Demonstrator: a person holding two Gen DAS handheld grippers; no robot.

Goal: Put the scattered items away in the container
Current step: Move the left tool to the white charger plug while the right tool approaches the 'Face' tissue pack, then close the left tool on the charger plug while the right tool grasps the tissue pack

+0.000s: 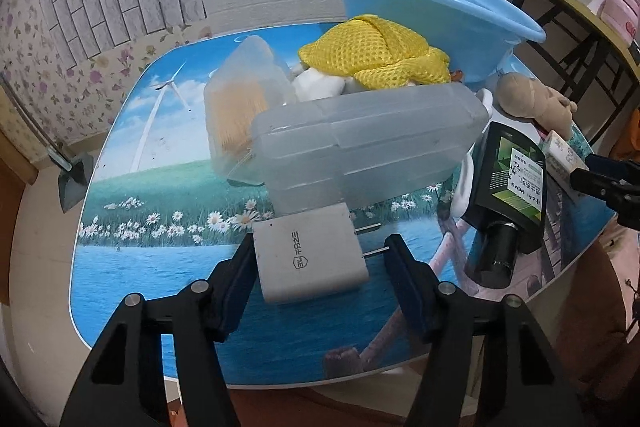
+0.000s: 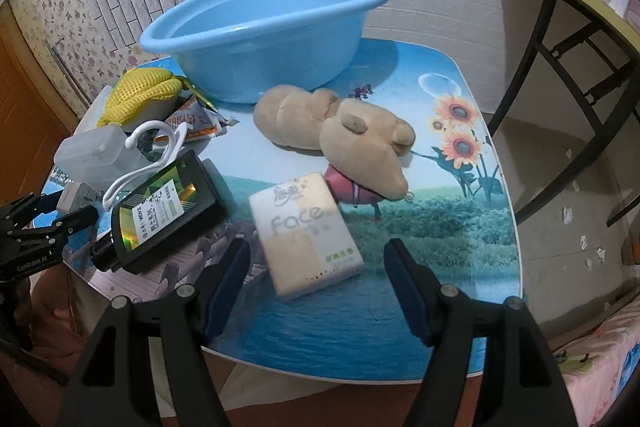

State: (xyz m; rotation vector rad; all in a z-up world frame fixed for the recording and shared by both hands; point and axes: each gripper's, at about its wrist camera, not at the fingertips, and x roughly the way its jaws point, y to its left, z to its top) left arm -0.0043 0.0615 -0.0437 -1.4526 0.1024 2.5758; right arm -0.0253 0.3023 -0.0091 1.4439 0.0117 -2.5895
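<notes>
Landscape-printed table, white brick wall behind. Left wrist view: left gripper spread wide around white charger, its left pad at the charger's side, right pad apart; frosted plastic box, yellow mesh cloth, black bottle, blue basin at the far right. Right wrist view: right gripper spread, flanking tissue pack without contact; plush toy beyond, touching the basin.

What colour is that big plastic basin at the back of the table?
The big round plastic basin is light blue, seen best from the right wrist view.
</notes>
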